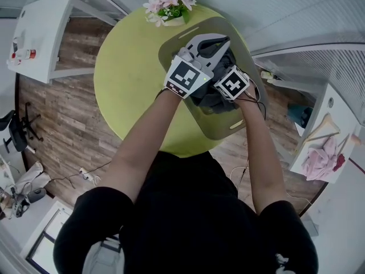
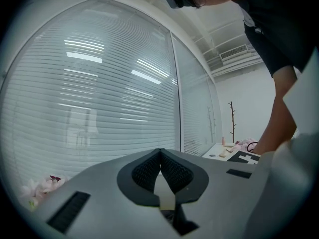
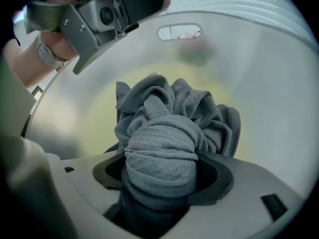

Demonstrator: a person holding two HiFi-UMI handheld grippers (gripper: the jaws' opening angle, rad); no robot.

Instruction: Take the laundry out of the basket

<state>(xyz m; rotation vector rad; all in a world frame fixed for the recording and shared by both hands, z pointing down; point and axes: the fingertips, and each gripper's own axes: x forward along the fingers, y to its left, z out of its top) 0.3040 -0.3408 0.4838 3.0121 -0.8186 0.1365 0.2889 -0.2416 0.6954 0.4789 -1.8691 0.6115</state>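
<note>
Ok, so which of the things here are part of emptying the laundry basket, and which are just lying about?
Job: basket, grey laundry in it, right tool gripping that laundry, left tool shut and empty.
Lying about: pink flowers on the green table, pink cloth off to the right.

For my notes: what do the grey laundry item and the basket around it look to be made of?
Grey cloth: woven fabric, possibly cotton, with a matte finish. It shows a fine waffle-like grid texture and soft folds.
Basket: probably moulded plastic, smooth with a dull sheen. The wall looks seamless, with a clean-edged oval handle slot cut through it.
</note>
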